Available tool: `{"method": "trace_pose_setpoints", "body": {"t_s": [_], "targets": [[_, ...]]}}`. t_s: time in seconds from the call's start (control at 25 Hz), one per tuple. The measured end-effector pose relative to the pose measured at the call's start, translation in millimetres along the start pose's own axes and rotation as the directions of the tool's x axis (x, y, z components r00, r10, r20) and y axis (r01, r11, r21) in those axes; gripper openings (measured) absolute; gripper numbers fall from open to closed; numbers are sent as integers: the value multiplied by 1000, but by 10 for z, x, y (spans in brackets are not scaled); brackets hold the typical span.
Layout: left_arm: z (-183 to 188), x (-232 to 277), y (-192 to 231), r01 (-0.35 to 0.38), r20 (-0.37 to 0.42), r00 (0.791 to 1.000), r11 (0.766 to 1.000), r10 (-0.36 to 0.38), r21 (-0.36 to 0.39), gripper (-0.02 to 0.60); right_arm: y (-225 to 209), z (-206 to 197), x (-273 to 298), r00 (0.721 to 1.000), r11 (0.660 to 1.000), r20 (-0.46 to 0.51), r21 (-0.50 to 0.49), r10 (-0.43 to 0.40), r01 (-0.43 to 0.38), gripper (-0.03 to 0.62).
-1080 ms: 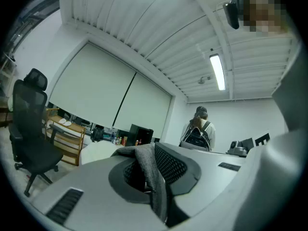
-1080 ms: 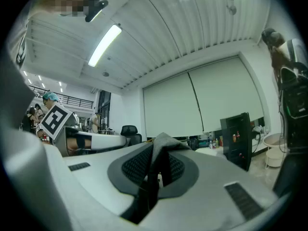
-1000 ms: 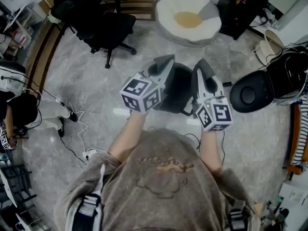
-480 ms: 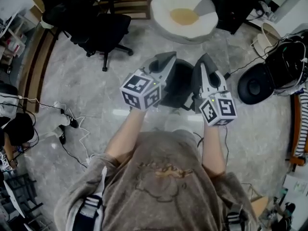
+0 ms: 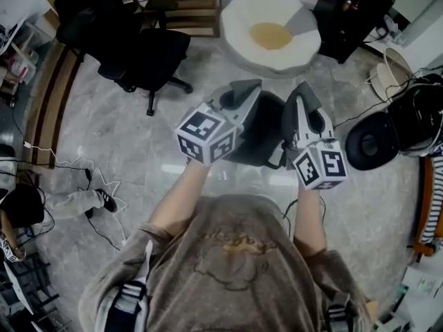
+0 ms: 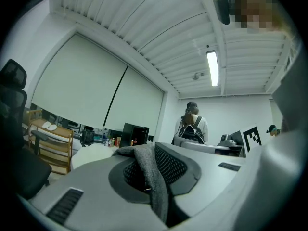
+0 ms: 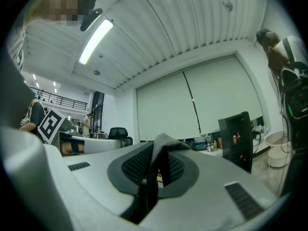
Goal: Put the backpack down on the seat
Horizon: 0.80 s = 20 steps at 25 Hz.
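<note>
Backpack (image 5: 259, 126): soft, saggy, likely fairly heavy; hangs by grey webbing straps (image 6: 153, 177), one pinched tight in left gripper (image 5: 243, 88), one in right gripper (image 5: 302, 94); best carried from there.

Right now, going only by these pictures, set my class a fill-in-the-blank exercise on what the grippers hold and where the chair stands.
1. The left gripper has its fingers shut on a grey ____ of the backpack.
2. The backpack hangs ____ the left gripper and the right gripper.
3. In the head view, the black office chair stands to the ____ of the backpack.
Missing words: strap; between; left.
</note>
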<state>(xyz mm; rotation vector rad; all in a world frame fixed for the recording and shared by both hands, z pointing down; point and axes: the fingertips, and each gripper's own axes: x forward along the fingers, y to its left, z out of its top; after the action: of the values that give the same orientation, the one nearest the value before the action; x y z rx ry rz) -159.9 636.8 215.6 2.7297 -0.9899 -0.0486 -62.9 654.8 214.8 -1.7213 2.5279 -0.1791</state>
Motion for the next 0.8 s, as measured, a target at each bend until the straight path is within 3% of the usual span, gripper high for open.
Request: {"method": "trace_pose_setpoints", "body": {"t_s": [0.4, 0.8], "targets": [[68, 1228, 891, -11, -44, 999, 999, 9, -47, 31, -896, -25, 1208, 998, 997, -48, 69, 35, -32, 26], [323, 2563, 1805, -16, -39, 999, 996, 13, -88, 31, -1804, 178, 2438, 993, 994, -83, 69, 87, -81, 26]]}}
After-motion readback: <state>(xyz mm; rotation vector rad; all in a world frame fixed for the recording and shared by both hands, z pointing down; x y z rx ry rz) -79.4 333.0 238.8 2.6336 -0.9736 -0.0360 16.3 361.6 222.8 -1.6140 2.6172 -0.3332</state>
